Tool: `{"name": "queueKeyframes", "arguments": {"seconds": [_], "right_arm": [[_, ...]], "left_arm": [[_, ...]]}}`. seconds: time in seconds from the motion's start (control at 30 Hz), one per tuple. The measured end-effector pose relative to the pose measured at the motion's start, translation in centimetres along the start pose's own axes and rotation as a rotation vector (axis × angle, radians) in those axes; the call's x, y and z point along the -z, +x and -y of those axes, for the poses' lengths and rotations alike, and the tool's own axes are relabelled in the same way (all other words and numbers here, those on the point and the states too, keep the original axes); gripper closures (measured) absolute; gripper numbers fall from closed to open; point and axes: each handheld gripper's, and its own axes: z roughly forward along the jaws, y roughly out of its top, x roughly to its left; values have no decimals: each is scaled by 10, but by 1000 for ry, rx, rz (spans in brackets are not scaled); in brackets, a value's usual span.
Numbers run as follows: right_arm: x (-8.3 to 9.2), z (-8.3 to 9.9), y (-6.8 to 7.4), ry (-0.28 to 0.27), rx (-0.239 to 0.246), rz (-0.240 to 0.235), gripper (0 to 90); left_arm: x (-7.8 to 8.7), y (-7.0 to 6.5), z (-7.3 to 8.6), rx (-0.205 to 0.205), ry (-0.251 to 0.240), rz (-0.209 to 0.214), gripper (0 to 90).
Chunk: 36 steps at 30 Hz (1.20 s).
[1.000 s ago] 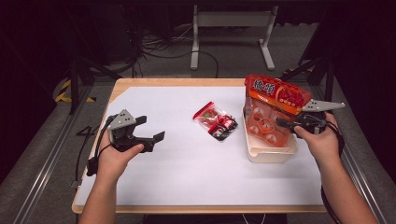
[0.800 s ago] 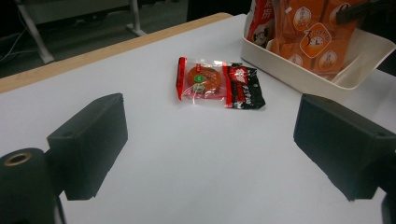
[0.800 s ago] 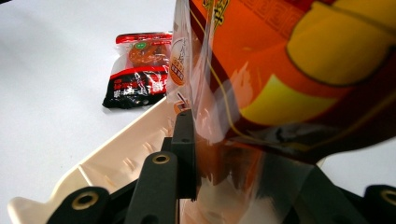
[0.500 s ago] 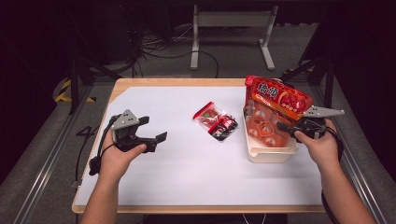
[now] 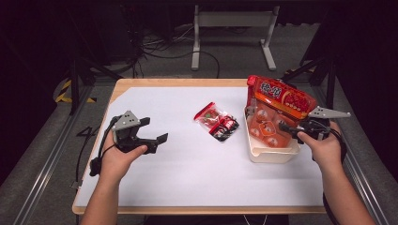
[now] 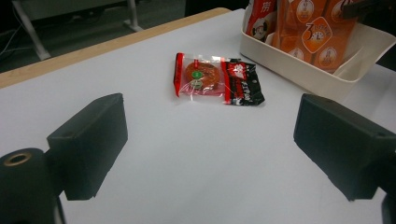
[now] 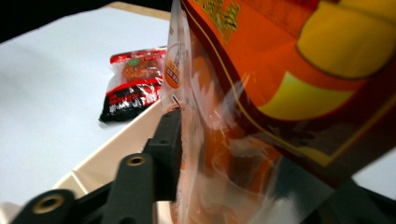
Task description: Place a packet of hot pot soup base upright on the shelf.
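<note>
Right claw [image 5: 285,127] jaws have just been opening, bag [image 5: 278,101] between them, releasing it upright into bin [image 5: 274,154]; left claw [image 5: 154,135] wide, idle.

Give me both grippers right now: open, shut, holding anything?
Left gripper: open, empty, over the table.
Right gripper: jaws just opening around the orange snack bag in the bin; grip uncertain.

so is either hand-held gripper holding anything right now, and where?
Left hand-held gripper is open, empty. Right hand-held gripper has just been opening; the snack bag stands between its jaws, apparently released.
</note>
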Motion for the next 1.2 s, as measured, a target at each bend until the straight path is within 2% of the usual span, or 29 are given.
{"name": "queueKeyframes", "arguments": {"seconds": [0.17,0.5,0.67,0.8,0.97,1.2], "right_arm": [[12,1,1,-32,8,45,315],[31,11,3,-21,10,46,294],[43,14,9,-18,30,47,282],[58,13,19,-25,55,53,276],[66,13,33,-43,67,14,274],[62,14,52,-71,95,-118,280]], "left_arm": [[-1,-1,0,5,0,4,108],[-5,-2,-1,-2,7,11,107],[-9,-3,-2,-2,10,18,108],[-13,-2,-3,-13,17,26,107],[-13,-2,-3,-5,14,23,108],[-13,-2,-2,0,20,25,108]]}}
